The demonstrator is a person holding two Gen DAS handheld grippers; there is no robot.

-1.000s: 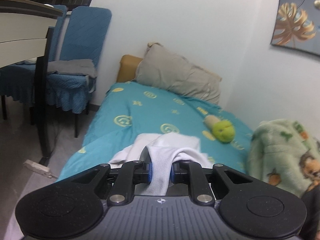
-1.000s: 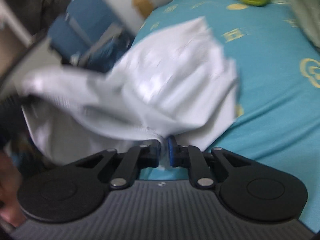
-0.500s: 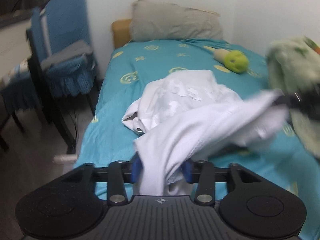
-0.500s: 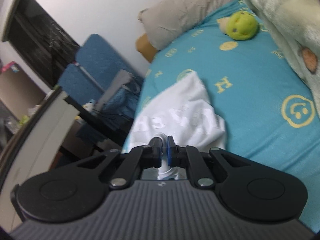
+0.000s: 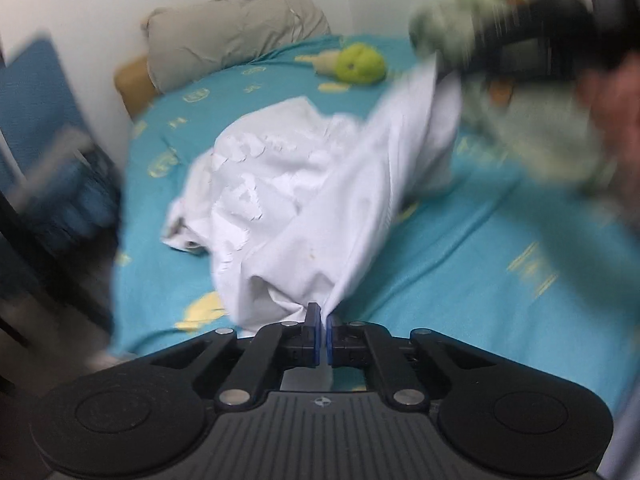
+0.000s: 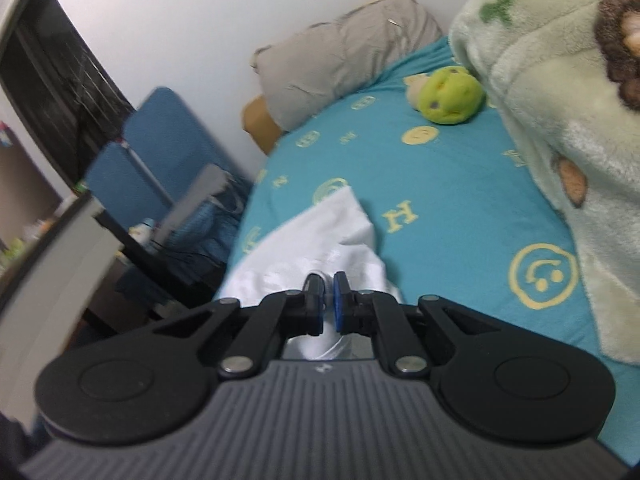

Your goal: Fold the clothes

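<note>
A white garment (image 5: pixel 280 184) lies crumpled on the teal bedsheet (image 5: pixel 460 264), stretched between both grippers. My left gripper (image 5: pixel 323 312) is shut on one edge of the cloth near the bed's front. In the left wrist view the right gripper (image 5: pixel 512 46) appears blurred at the upper right, holding the other end lifted. From the right wrist camera, the right gripper (image 6: pixel 327 292) is shut on a bunch of the white garment (image 6: pixel 328 232), which trails away over the sheet.
A grey pillow (image 5: pixel 236 36) and a green plush toy (image 5: pixel 358 65) lie at the bed's head. A fluffy green blanket (image 6: pixel 560 92) is heaped on the right. Blue chairs (image 6: pixel 160 152) and a desk (image 6: pixel 52 256) stand left of the bed. A hand (image 5: pixel 616 120) is blurred at right.
The left gripper's pads have closed tight on a thin edge of the cloth. The right gripper has lifted its end higher and farther right, pulling the garment taut.
</note>
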